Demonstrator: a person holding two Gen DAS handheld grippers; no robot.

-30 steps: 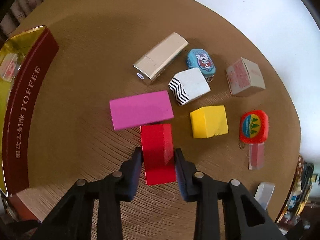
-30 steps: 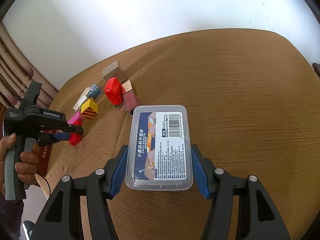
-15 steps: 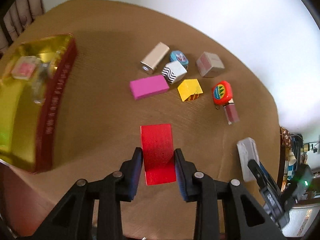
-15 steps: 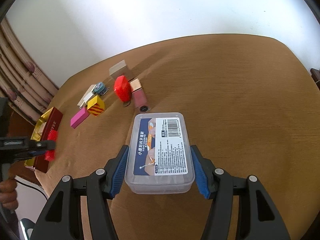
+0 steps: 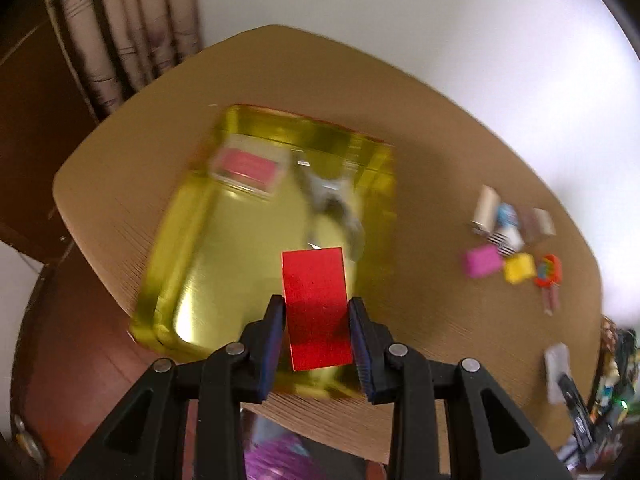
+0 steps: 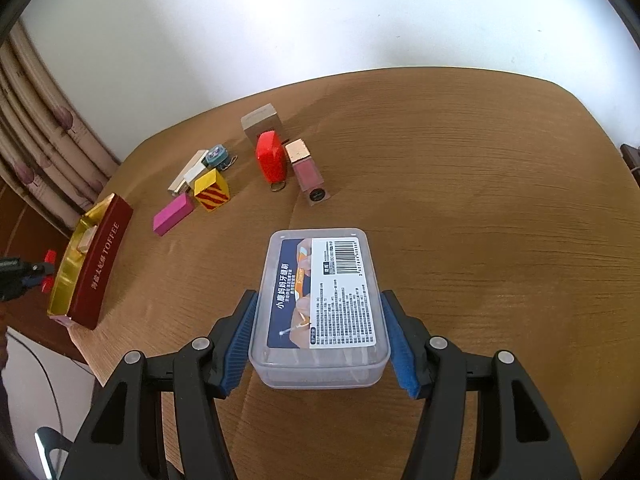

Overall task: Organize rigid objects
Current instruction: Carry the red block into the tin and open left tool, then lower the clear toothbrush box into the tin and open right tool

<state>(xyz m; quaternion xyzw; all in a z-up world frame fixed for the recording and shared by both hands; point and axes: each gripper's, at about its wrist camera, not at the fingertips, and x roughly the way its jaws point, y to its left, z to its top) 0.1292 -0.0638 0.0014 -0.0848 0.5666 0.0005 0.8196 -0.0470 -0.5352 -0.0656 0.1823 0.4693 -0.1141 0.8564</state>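
Left gripper [image 5: 318,328]: pinching the red block [image 5: 316,308] between its blue pads, one pad on each long side, the block's far end sticking out past the fingertips.
Red block: held in the air over the near right part of the gold tin [image 5: 224,264]; the left wrist view is blurred, so how high it hangs I cannot tell.
Gold tin: open, at the left edge of the table [image 6: 460,184], its dark red outer wall lettered TOFFEE; a pink-faced little box [image 5: 250,168] lies in its far part, and a greyish thing beside that is too smeared to name.
Right gripper [image 6: 320,338]: jaws spread either side of the clear plastic box [image 6: 320,308], the pads just beside its walls; whether they touch it I cannot tell.
Clear plastic box: resting on the table, near middle, printed label facing up.
Loose things: in a cluster at the far left of the table, well apart from both grippers, lie a pink block [image 6: 174,214], a yellow striped block [image 6: 212,190], a red tape measure [image 6: 271,157], a lip gloss [image 6: 308,172], a small teal case [image 6: 216,156] and a tan carton [image 6: 262,122].
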